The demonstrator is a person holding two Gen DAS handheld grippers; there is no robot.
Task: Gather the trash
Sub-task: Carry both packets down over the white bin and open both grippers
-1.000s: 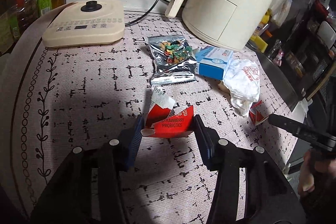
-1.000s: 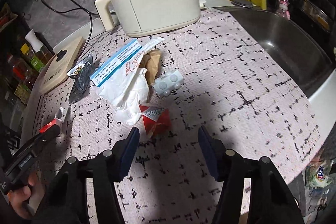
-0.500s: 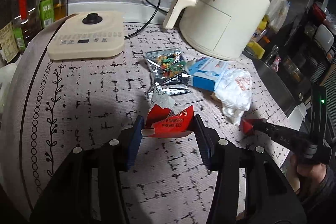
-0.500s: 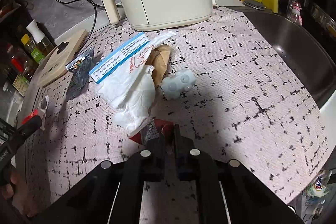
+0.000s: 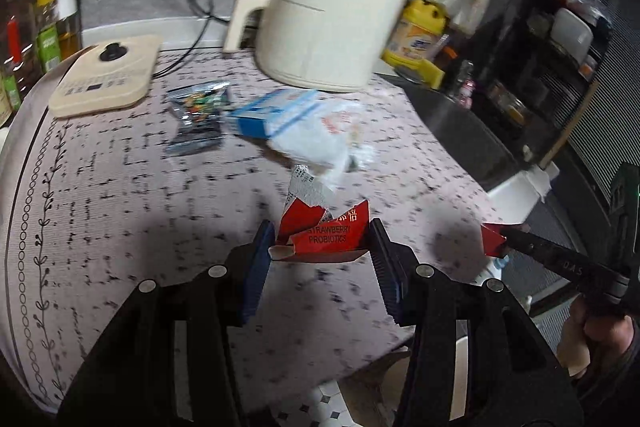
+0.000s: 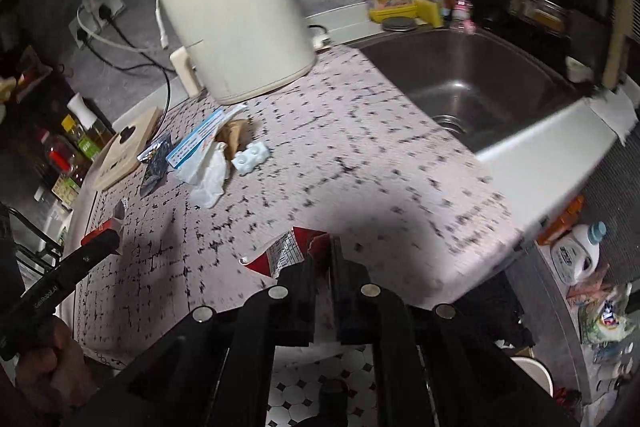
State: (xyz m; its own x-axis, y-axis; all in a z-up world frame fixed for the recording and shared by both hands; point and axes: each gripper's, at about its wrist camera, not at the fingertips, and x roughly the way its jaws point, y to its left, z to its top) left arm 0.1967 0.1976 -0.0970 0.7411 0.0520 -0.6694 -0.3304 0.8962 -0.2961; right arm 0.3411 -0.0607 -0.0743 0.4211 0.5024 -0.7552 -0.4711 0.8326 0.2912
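Red wrappers (image 5: 326, 239) (image 6: 288, 255) in both grippers (image 5: 320, 247) (image 6: 322, 267)

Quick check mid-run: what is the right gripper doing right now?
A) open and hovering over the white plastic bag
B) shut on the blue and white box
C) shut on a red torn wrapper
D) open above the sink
C: in the right wrist view the right gripper has its jaws closed together on a red torn wrapper, held near the counter's front edge, while the blue and white box lies untouched farther back.
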